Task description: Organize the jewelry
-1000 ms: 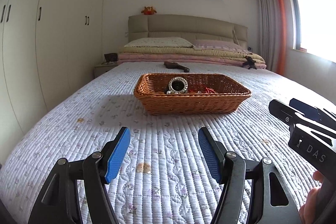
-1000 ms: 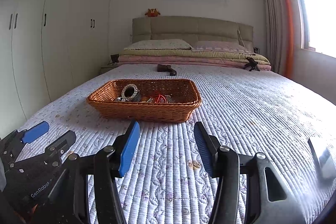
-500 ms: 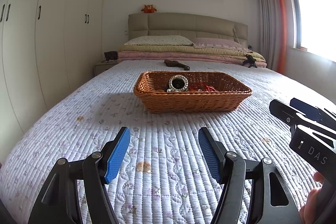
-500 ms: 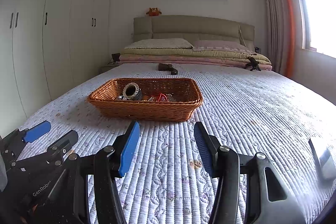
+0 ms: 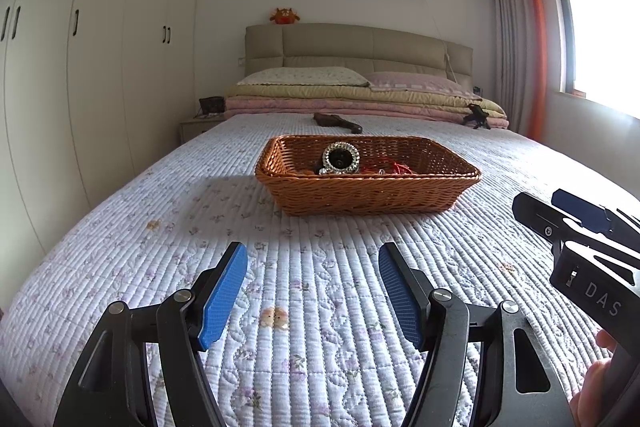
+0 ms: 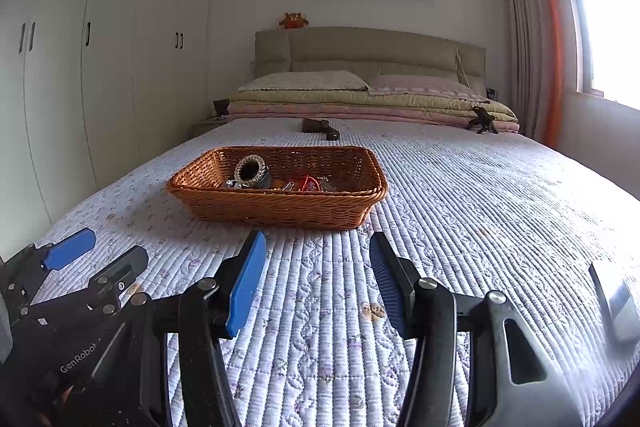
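A brown wicker basket stands on the quilted bed ahead of both grippers. Inside it lies a round rhinestone-rimmed piece with red jewelry beside it. My left gripper hovers over the quilt short of the basket, open and empty. My right gripper is also open and empty, near the basket's front right corner. In the left wrist view the right gripper shows at the right edge; the right wrist view has the left gripper at the lower left.
A dark brown object lies on the quilt behind the basket, and a small black figure rests by the folded blankets. White wardrobes line the left wall. A flat grey device lies on the quilt at the right.
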